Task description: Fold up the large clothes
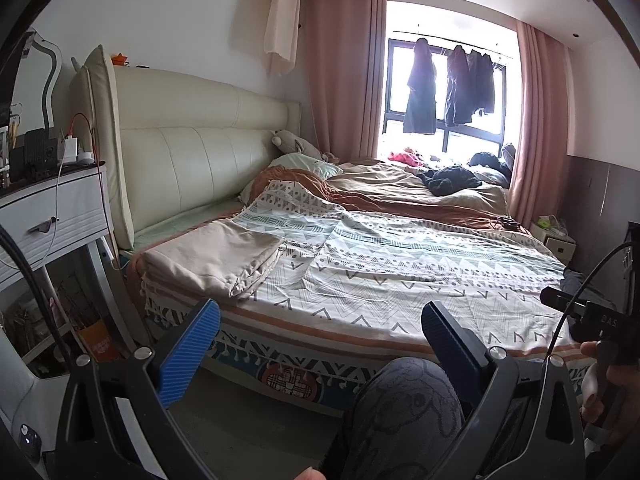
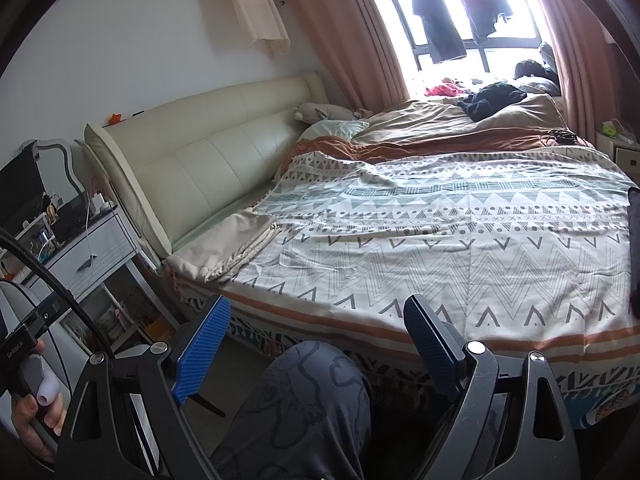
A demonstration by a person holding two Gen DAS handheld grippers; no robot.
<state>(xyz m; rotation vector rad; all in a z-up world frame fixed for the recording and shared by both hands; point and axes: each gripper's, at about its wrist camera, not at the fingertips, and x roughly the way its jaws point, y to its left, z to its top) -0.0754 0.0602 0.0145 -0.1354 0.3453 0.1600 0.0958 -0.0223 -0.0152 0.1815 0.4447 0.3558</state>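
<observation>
A folded beige cloth point(image 1: 218, 258) lies at the near left corner of the bed, by the headboard; it also shows in the right wrist view point(image 2: 228, 246). A dark garment point(image 2: 634, 248) shows at the right edge of the right wrist view, on the patterned bedspread point(image 1: 420, 272). My left gripper point(image 1: 320, 320) is open and empty, held off the bed's near edge. My right gripper point(image 2: 318, 316) is open and empty, also short of the bed's edge. The right gripper's body shows at the right of the left wrist view point(image 1: 592, 316).
A cream padded headboard point(image 1: 200, 148) stands at the left. A white nightstand point(image 1: 52, 216) with clutter is at the near left. A brown duvet point(image 1: 400, 188) and a black garment point(image 1: 448, 180) lie at the far side. My knee point(image 1: 404, 408) is in front of the bed.
</observation>
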